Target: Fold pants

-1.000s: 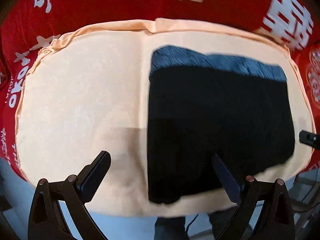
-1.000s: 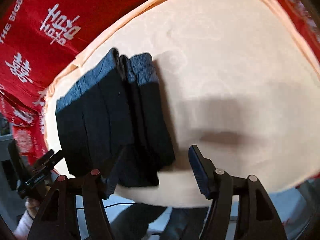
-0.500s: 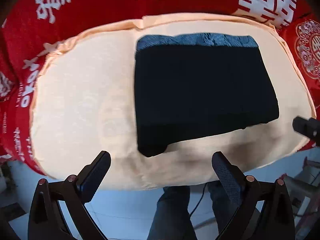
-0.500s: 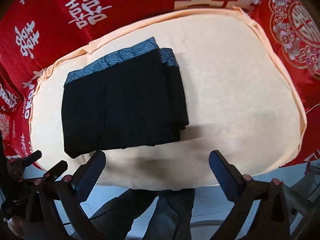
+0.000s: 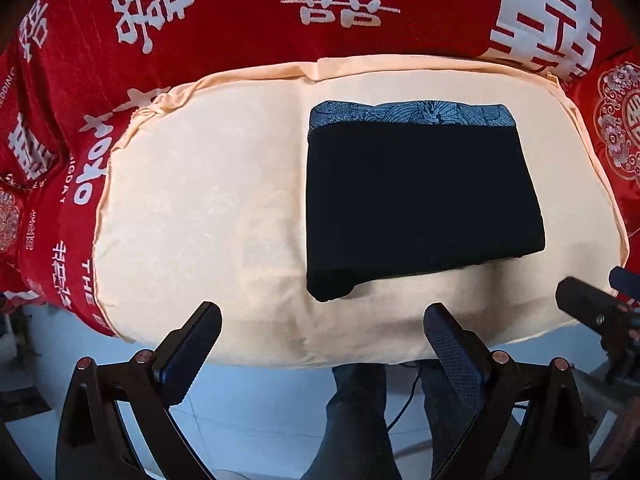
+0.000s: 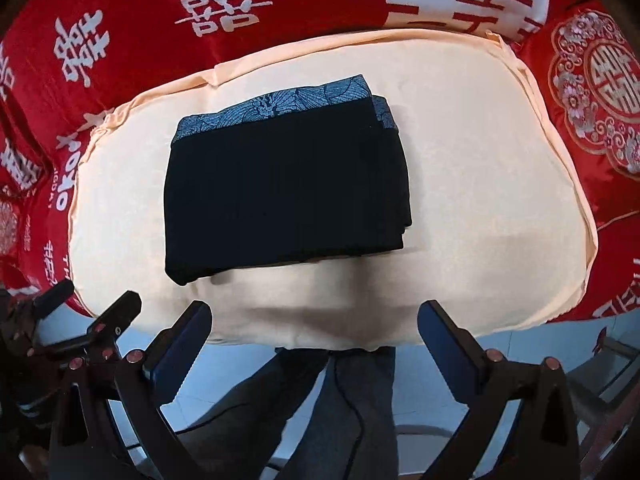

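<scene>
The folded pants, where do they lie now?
The folded pants lie flat on the peach cloth, left of centre in the right wrist view, patterned waistband toward the red cover.

Pants (image 5: 420, 196) folded, near-black body with a blue-grey band along the far edge carrying a fine-line floral or leaf print (visible in both wrist views). They lie on a pale peach cloth (image 5: 208, 208) with a faint tone-on-tone pattern, over a red cover (image 5: 240, 32) printed with white characters, white lettering and, at right, round pink-and-white medallions. Floor (image 5: 256, 408) pale blue-white; left gripper (image 5: 320, 346) and right gripper (image 6: 314, 344) black, pads dark blue.
</scene>
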